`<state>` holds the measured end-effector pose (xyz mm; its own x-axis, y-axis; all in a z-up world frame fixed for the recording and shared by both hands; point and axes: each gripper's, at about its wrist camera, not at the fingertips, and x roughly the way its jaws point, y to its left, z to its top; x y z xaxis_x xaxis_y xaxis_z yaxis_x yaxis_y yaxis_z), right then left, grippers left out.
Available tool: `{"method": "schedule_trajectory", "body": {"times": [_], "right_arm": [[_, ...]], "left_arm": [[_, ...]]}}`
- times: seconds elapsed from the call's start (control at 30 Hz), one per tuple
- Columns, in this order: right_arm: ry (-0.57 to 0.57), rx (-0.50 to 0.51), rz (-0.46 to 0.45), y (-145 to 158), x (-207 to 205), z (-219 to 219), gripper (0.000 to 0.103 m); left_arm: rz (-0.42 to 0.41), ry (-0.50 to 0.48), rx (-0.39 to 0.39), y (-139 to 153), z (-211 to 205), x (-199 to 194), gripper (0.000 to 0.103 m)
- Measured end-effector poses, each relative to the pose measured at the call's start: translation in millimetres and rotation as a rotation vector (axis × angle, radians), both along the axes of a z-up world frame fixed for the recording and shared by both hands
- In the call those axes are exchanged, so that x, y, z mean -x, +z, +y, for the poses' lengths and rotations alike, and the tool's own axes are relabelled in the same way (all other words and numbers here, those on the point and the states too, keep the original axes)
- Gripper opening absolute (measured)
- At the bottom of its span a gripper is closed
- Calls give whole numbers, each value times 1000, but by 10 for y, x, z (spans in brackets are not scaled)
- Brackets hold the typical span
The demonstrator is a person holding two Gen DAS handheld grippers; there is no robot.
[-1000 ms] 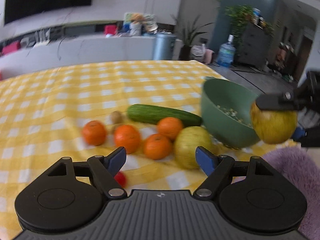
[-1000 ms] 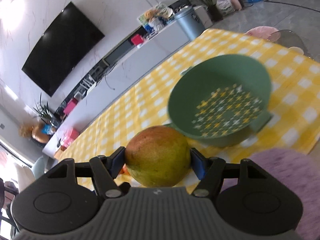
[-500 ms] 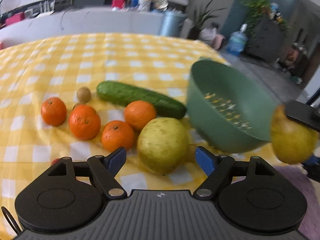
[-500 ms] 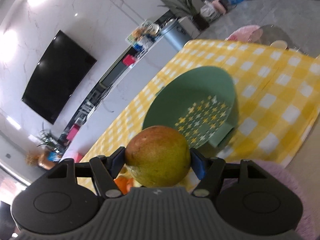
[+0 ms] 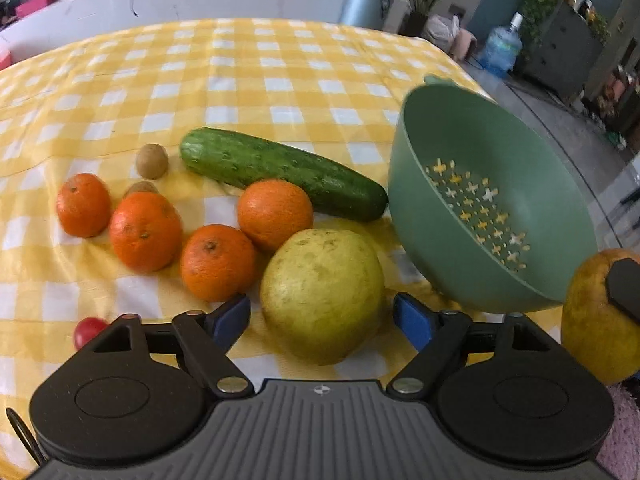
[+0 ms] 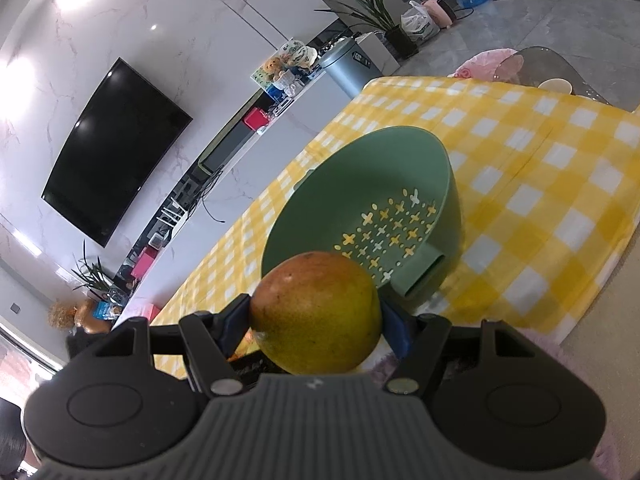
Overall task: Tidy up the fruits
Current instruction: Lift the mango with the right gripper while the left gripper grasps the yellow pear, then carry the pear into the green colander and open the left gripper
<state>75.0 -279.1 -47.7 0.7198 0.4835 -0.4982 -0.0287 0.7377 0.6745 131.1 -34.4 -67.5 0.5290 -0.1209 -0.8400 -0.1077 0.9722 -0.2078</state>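
Here the deciding relation is seen in the right wrist view: the mango (image 6: 316,314) is clenched between the pads of the right claw (image 6: 316,322), and the green colander (image 6: 362,216) lies straight ahead of it, just above the fruit in the frame, tilted with its mouth turned toward the claw. A short forward carry is judged to be all that is needed. In the left wrist view the left claw (image 5: 322,318) is spread wide, its jaws having just been opening, and the yellow-green pear (image 5: 322,294) is framed between the blue pads on the desk (image 5: 248,64) but is not pressed. The colander is seen at right of centre there, nearer the right claw.
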Motion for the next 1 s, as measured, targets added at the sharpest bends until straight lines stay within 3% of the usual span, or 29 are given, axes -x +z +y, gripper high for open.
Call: {"method": "schedule_trajectory", "body": {"times": [0.17,0.27,0.3,0.4,0.67,1.0], "right_arm": [[3,9,-2,-1,1,0,66],[4,9,-2,-6,5,-1,66],[4,10,-2,-6,4,-2,66],[1,17,-2,-9,2,5,66],[1,43,-1,-8,-5,47,66],[-2,43,3,-6,-4,55,66]], "left_arm": [[21,53,59,-25,59,-56,96],[15,60,93,6,120,-69,77],[24,77,104,13,157,-69,75],[38,67,126,6,211,-83,75],[7,33,55,74,159,41,75],[-143,17,110,548,303,253,75]]}}
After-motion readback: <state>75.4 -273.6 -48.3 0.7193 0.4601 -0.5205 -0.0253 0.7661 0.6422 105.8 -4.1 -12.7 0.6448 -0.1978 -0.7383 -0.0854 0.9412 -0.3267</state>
